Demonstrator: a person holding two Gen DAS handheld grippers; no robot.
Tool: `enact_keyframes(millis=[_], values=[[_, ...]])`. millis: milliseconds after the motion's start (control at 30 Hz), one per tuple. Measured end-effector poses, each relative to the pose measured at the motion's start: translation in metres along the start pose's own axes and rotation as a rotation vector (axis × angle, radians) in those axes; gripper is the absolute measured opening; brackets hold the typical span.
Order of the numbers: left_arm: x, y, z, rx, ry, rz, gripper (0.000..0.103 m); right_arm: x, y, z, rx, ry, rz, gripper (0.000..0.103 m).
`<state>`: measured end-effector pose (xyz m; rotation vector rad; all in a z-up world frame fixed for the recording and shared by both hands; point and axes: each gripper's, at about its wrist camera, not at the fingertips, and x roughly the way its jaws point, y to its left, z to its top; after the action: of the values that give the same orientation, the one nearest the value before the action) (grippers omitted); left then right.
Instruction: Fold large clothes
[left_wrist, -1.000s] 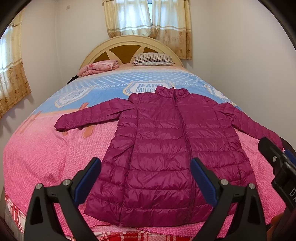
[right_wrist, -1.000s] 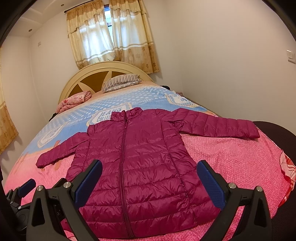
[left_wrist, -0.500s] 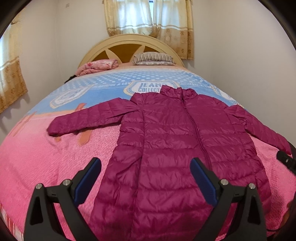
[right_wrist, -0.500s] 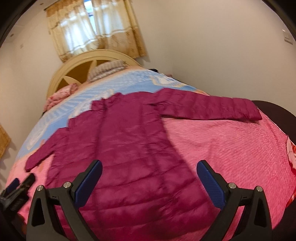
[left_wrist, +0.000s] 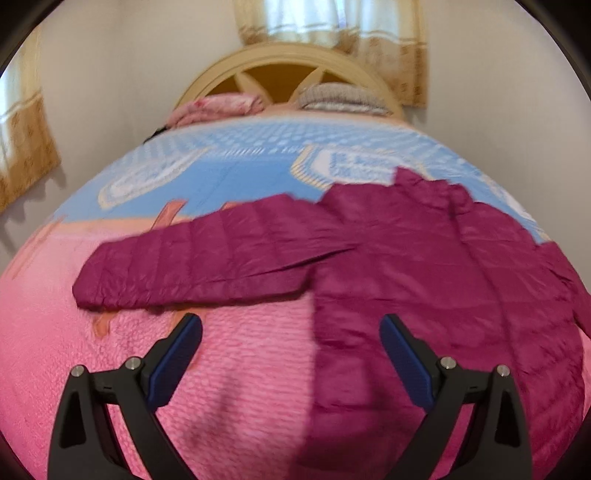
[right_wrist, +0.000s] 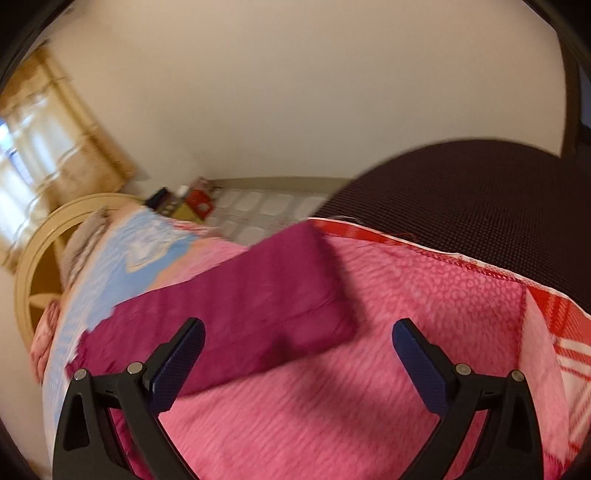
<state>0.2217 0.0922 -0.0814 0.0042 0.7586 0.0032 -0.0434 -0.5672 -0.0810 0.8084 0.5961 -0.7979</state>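
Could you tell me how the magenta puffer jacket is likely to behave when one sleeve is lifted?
The jacket is quilted and puffy, so probably light for its size. Its sleeve lies limp on the bedspread, so it should droop. The sheen suggests slippery fabric.

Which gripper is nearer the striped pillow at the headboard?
Left. The left gripper faces the striped pillow up the bed; the right gripper is out by the jacket's sleeve.

The left hand-held gripper (left_wrist: 291, 354) is showing two black plastic arms with triangular cut-outs, silver screw heads near the knuckles, and dark blue textured pads (left_wrist: 177, 360). The right hand-held gripper (right_wrist: 298, 360) is showing the same black arms, silver screws and blue pads (right_wrist: 421, 369).
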Motion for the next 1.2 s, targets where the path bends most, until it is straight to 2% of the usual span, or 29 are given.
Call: enact_keyframes(millis=[133, 167, 200, 233, 367, 433, 467, 500, 600, 700, 833, 967, 1033, 1200], values=[[0.007, 0.021, -0.019, -0.030, -0.005, 0.054, 0.099, 0.029, 0.015, 0.003, -0.057, 0.028, -0.079, 0.099], [0.007, 0.023, -0.026, -0.022, -0.010, 0.082, 0.099, 0.035, 0.022, 0.003, -0.083, 0.037, -0.105, 0.087], [0.008, 0.025, -0.032, -0.014, -0.014, 0.106, 0.099, 0.040, 0.028, 0.001, -0.114, 0.057, -0.123, 0.069], [0.009, 0.028, -0.040, -0.009, -0.014, 0.131, 0.099, 0.043, 0.033, -0.003, -0.136, 0.072, -0.130, 0.064], [0.009, 0.038, -0.059, -0.046, 0.003, 0.108, 0.099, 0.049, 0.051, -0.003, -0.217, 0.034, -0.179, 0.046], [0.002, 0.036, -0.065, -0.041, -0.010, 0.123, 0.099, 0.047, 0.059, -0.003, -0.261, 0.008, -0.207, 0.031], [-0.001, 0.035, -0.068, -0.039, -0.020, 0.126, 0.099, 0.046, 0.067, -0.002, -0.291, -0.002, -0.207, 0.018], [-0.004, 0.033, -0.070, -0.026, -0.028, 0.129, 0.099, 0.043, 0.073, -0.002, -0.312, -0.012, -0.211, 0.014], [-0.012, 0.031, -0.077, 0.001, -0.048, 0.138, 0.099, 0.029, 0.103, -0.001, -0.361, -0.058, -0.189, 0.012], [-0.018, 0.033, -0.082, -0.007, -0.048, 0.120, 0.099, 0.009, 0.144, -0.001, -0.414, -0.081, -0.088, 0.011], [-0.016, 0.036, -0.090, -0.010, -0.017, 0.113, 0.099, -0.018, 0.224, -0.027, -0.565, -0.085, 0.058, 0.011], [-0.016, 0.046, -0.094, -0.055, 0.002, 0.098, 0.099, -0.045, 0.311, -0.079, -0.718, -0.060, 0.226, 0.011], [-0.018, 0.051, -0.093, -0.069, 0.000, 0.116, 0.099, -0.050, 0.354, -0.113, -0.794, -0.030, 0.311, 0.011], [-0.026, 0.065, -0.087, -0.085, -0.024, 0.151, 0.099, -0.051, 0.421, -0.196, -0.908, 0.026, 0.446, 0.011]])
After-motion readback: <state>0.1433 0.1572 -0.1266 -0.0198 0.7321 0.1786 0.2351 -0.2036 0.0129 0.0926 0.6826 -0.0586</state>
